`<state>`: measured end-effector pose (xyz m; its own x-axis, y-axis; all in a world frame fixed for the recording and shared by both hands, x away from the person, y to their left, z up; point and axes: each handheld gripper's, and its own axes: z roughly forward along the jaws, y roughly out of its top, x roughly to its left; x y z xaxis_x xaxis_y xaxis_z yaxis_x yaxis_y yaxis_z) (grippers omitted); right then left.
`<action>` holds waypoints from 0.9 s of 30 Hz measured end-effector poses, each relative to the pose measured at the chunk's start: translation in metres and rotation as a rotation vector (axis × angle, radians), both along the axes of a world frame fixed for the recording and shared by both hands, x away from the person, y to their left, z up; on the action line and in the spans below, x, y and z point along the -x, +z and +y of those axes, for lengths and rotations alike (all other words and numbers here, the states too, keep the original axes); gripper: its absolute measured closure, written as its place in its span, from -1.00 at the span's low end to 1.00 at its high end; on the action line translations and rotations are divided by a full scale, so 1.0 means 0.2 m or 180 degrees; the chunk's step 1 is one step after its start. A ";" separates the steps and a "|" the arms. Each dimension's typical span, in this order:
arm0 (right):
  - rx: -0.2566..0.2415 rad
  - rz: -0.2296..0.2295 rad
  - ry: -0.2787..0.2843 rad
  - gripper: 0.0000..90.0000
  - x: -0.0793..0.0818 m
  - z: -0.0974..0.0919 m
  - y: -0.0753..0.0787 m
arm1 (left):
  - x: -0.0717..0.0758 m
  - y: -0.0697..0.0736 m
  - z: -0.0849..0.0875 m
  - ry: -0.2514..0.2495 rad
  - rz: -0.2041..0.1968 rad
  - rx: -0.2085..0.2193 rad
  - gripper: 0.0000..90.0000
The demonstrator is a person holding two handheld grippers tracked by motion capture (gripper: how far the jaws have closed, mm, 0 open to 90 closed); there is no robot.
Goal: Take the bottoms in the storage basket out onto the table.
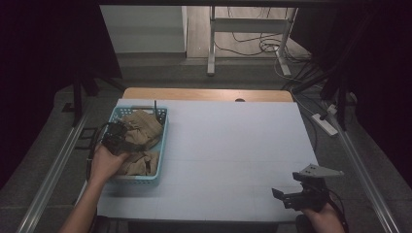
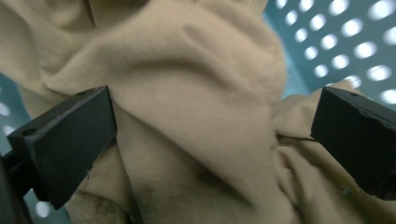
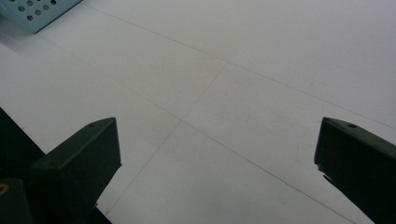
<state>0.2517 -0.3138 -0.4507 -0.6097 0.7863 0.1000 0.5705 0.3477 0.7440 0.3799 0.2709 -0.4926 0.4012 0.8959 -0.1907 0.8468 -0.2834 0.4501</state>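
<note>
Reaching: left gripper (image 1: 118, 137) in perforated light-blue plastic basket (image 1: 163, 141), jaws wide astride crumpled tan cloth (image 2: 196, 107).
Resting: right gripper (image 1: 286, 195) over white bench (image 1: 233, 145), jaws wide.

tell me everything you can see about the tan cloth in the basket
The tan cloth is soft, matte fabric, crumpled in thick folds and heaped in the light blue perforated basket at the table's left side, rising above its rim. In the left gripper view a fold bulges between the open jaws of the left hand-held gripper, which reaches into the pile. Whether it is one piece or several is unclear.
</note>
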 end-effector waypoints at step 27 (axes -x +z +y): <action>-0.0067 -0.0019 0.0010 -0.99 0.00 -0.01 0.00 | -0.01 -0.01 -0.02 0.0223 0.0486 -0.0096 0.55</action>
<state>0.2513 -0.3157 -0.4502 -0.6129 0.7821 0.1128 0.5650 0.3339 0.7545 0.3817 0.2672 -0.4949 0.3059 0.9269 -0.2174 0.9229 -0.2326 0.3068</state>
